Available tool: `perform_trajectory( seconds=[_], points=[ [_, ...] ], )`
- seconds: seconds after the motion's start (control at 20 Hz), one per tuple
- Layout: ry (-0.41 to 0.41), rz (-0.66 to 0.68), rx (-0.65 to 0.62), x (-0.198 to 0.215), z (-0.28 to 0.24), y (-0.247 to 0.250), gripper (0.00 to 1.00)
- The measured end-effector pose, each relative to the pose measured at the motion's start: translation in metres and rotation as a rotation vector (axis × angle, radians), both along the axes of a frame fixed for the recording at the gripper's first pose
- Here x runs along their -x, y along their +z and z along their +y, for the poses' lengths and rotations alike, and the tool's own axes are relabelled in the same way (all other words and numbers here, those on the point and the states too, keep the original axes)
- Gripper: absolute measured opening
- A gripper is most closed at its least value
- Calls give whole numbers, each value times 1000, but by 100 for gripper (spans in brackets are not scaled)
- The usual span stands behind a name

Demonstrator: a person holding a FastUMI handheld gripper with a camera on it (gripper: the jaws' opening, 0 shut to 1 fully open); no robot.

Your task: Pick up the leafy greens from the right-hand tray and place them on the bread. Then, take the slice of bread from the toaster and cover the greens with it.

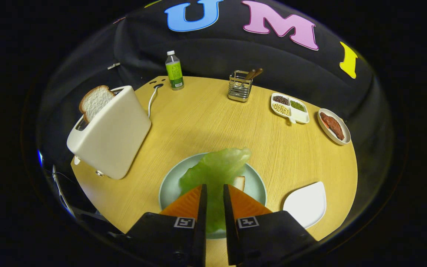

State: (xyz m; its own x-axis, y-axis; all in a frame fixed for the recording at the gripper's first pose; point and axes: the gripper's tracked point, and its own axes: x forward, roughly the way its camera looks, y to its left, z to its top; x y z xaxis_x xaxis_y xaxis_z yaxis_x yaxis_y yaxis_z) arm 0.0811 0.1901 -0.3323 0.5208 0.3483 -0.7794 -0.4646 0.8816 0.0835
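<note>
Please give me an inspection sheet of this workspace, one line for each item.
Surface: round wooden table.
Job's things: leafy greens over bread on round plate; bread slice standing in toaster; white tray, bare.
Clutter: bottle, utensil holder, divided dish, meat dish.
Grippers: gripper shut on leafy greens.
Cables: white cord behind toaster.
Surroundings: black cloth wall.

Even overhead light is falling on the table (206,122), keeping the wood bright while the surroundings are sinking into darkness. Shadows are staying soft and short beside the toaster (111,133). The greens (217,170) are glistening faintly. Fisheye distortion is bending the table's rim into a curve and stretching things near the edge. Focus is holding sharp at the centre, with the gripper (214,191) fingers close together and slightly soft.
</note>
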Motion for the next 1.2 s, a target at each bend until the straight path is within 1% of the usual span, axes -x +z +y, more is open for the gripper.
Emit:
perform_trajectory(
  seconds=[0.1, 0.2, 0.25, 0.35, 0.55, 0.75, 1.0, 1.2],
  points=[
    [-5, 15, -8, 3, 7, -3, 37],
    [-9, 8, -15, 4, 11, 0, 63],
    [-13, -3, -22, 4, 13, 3, 86],
    [-15, -34, -45, 4, 20, 16, 100],
    [5, -157, -82, -3, 39, 62, 100],
    [51, -257, -156, -5, 80, 120, 100],
    [92, -271, -280, -4, 146, 167, 100],
    [179, -287, -295, 8, 197, 184, 100]
  ],
)
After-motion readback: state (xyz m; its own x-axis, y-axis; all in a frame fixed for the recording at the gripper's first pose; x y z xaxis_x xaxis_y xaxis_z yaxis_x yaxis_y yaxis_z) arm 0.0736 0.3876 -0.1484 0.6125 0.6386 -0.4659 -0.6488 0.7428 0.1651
